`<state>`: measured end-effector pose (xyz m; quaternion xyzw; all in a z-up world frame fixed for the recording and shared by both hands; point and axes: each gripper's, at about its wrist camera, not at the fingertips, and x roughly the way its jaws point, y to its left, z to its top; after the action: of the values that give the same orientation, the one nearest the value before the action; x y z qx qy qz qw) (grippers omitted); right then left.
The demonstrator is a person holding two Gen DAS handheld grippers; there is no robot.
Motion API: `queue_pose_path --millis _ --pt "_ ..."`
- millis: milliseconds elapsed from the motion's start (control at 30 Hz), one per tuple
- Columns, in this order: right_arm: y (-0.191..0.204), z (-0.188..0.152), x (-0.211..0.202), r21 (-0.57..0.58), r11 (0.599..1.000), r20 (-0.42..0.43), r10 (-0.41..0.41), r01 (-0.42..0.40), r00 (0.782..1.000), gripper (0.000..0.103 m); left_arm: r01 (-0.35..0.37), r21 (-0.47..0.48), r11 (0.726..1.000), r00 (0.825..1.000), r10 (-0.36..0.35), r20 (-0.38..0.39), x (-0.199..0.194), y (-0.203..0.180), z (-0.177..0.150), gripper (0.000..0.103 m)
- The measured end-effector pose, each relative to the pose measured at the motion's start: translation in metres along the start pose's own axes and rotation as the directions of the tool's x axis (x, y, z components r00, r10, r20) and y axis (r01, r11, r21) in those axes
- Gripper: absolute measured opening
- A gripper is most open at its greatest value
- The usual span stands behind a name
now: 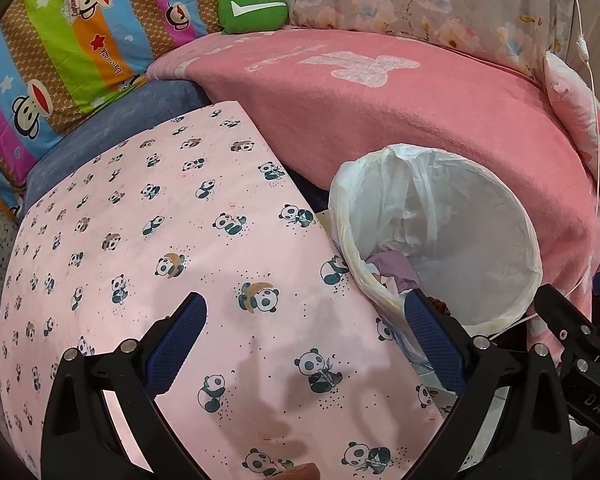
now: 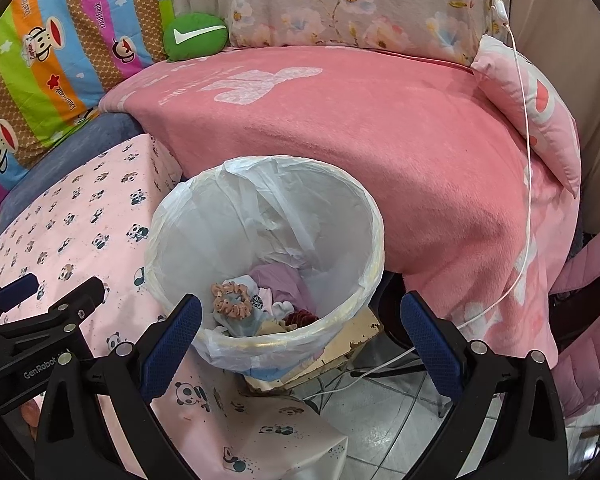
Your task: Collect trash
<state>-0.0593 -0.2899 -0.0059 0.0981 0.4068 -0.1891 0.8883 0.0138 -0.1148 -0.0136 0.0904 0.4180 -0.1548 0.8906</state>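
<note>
A round bin lined with a white plastic bag stands between a panda-print table and a pink bed; it also shows in the left wrist view. Inside lie a peach scrunchie, lilac cloth and other scraps. My right gripper is open and empty, just above the bin's near rim. My left gripper is open and empty over the panda cloth, left of the bin. The left gripper shows in the right wrist view.
A pink blanket covers the bed behind the bin. A green cushion and striped monkey-print bedding lie at the back left. A white cable hangs at right. The bin sits on a worn wooden box over tiled floor.
</note>
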Motion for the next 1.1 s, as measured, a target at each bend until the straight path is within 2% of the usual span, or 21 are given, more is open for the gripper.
queue_pose_path --millis 367,1100 --pt "-0.0030 -0.0036 0.0008 0.002 1.000 -0.002 0.000 0.000 1.000 0.098 -0.003 0.004 1.000 1.000 0.003 -0.022 0.0017 -0.0036 -0.0030 0.095" --pt "-0.0032 -0.0051 0.0010 0.003 1.000 -0.004 -0.001 0.001 1.000 0.098 -0.026 -0.005 1.000 1.000 0.025 -0.013 0.0014 -0.0035 -0.0039 0.095"
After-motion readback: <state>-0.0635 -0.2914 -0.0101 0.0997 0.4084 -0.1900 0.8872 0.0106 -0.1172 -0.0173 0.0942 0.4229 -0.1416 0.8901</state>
